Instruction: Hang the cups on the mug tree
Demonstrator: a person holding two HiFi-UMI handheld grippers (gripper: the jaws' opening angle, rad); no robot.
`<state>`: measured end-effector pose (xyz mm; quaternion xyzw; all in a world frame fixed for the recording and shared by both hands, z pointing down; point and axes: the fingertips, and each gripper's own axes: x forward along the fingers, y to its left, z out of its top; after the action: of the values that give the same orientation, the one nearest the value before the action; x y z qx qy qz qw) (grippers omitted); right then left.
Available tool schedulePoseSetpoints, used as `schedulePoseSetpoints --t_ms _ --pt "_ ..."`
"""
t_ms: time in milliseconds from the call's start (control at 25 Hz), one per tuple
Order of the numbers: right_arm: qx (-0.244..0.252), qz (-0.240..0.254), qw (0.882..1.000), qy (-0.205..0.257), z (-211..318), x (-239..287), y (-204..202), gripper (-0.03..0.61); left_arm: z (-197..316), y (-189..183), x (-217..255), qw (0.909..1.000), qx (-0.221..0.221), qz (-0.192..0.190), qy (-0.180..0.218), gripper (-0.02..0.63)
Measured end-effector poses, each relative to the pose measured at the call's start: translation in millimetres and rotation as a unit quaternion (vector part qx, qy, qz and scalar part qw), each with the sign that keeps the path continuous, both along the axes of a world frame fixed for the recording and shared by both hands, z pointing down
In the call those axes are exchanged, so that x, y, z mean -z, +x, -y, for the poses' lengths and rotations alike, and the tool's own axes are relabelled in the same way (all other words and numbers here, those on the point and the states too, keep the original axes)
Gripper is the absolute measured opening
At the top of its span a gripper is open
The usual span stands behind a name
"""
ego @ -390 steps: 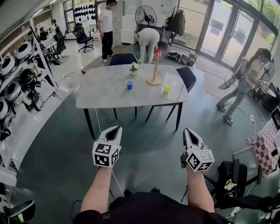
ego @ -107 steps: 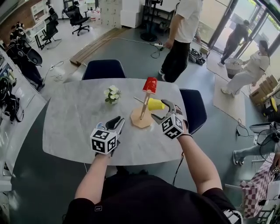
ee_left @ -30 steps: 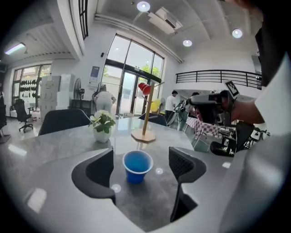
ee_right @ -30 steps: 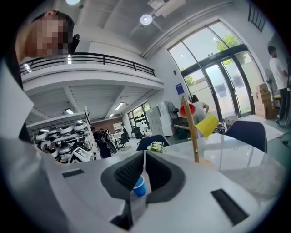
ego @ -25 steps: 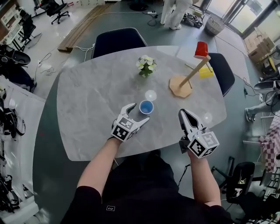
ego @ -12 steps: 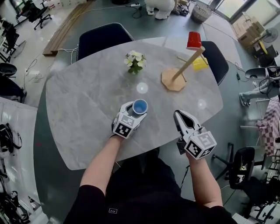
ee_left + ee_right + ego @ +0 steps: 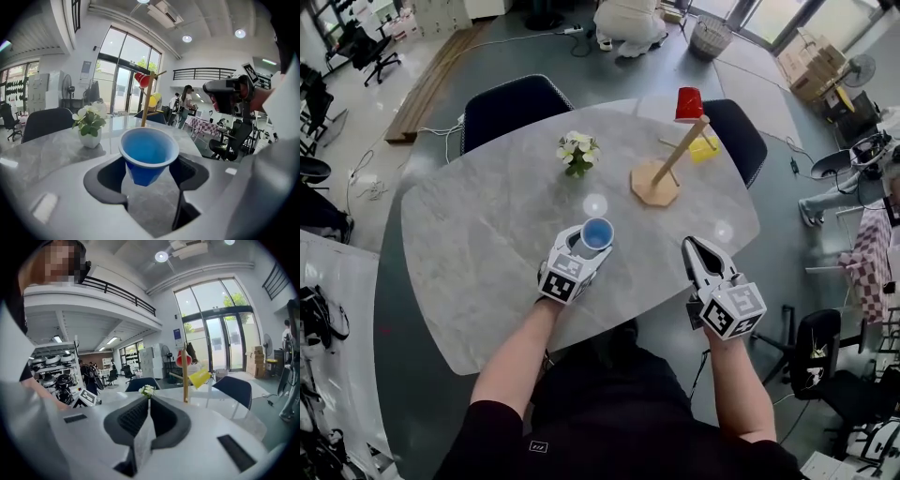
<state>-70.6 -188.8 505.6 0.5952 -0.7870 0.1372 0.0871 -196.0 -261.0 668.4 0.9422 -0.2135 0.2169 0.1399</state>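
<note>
Left claw (image 7: 587, 246), closing, seemingly holds one blue cup (image 7: 149, 152); two hang.

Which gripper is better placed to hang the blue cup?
Left: the left gripper has just closed its jaws on the blue cup, facing the mug tree; the right gripper is shut, empty.

Looking down from the head view, only the blue cup's (image 7: 597, 233) mouth shows; its wall is hidden behind the left gripper (image 7: 592, 241), whose jaws have just been closing on it. In the left gripper view the cup covers the tree's (image 7: 148, 101) base. The right gripper's (image 7: 148, 401) closed jaws hide the flowers' (image 7: 147, 390) pot. Both chairs (image 7: 511, 108) run under the table's (image 7: 487, 244) far edge. The picture's top edge cuts off the crouching person (image 7: 628, 21).
</note>
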Motion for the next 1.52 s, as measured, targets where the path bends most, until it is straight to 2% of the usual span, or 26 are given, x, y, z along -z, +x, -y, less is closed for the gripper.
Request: schedulePoseSetpoints --t_ms 240,400,640,840,1000,1240,1360,1520 --pt "-0.032 -0.003 0.999 0.016 -14 27 14 0.021 -17 -2 44 0.9992 -0.036 0.004 0.018 0.296" --pt "-0.041 0.005 0.999 0.014 -20 32 23 0.021 -16 -1 69 0.9989 -0.031 0.001 0.033 0.296" --pt "-0.015 -0.002 1.0 0.022 -4 38 41 0.023 -8 16 95 0.9991 -0.014 -0.004 0.04 0.296" --pt "0.018 0.004 0.999 0.027 9 36 69 0.023 1 46 119 0.999 0.02 -0.005 0.041 0.296" --pt "0.043 0.01 0.999 0.032 16 39 103 0.023 7 74 127 0.998 0.045 0.014 0.043 0.296" --pt "0.07 0.025 0.996 0.038 20 42 151 0.022 5 122 138 0.9958 0.069 0.036 0.048 0.295" --pt "0.092 0.026 0.995 0.037 16 39 170 0.023 4 148 146 0.994 0.085 0.038 0.058 0.295" --pt "0.1 0.025 0.994 0.035 21 39 187 0.022 -1 165 152 0.9941 0.089 0.036 0.051 0.295"
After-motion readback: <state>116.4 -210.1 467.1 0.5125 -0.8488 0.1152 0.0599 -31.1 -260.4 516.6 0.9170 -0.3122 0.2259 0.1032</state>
